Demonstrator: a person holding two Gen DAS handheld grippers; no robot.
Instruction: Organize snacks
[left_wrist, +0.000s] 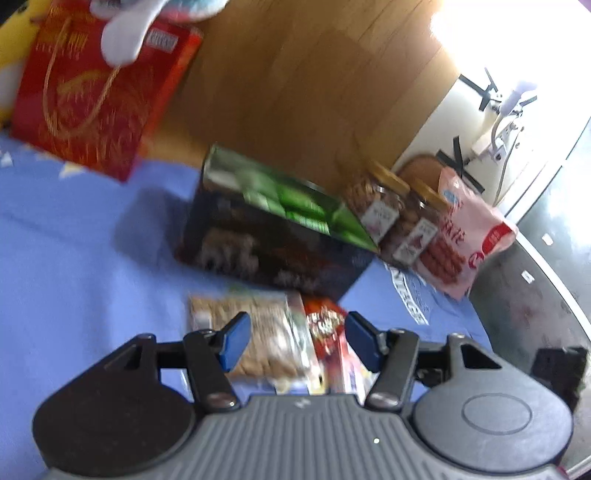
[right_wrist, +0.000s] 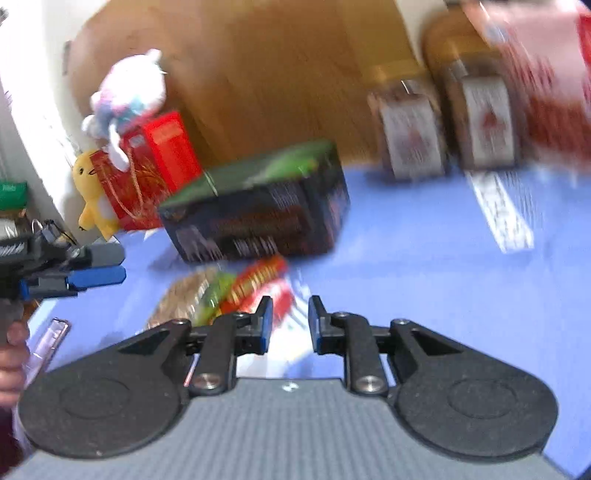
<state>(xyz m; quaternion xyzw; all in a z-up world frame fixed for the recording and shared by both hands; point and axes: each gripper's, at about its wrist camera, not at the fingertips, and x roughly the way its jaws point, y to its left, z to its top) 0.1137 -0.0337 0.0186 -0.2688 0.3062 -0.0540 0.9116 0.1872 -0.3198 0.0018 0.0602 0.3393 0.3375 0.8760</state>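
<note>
The left gripper (left_wrist: 295, 341) has its fingers wide apart over two snack bags (left_wrist: 284, 339) lying flat on the blue cloth (left_wrist: 74, 258). The right gripper (right_wrist: 290, 323) is empty, fingers a little apart. The bags overlap, so one pinch might grab both.

We note the left hand-held gripper (left_wrist: 297, 341), jaws apart, above a clear biscuit packet (left_wrist: 255, 332) and red snack packet (left_wrist: 327, 328) lying side by side on the blue sheet (left_wrist: 74, 258). A dark box (left_wrist: 273, 236) sits just beyond.
</note>
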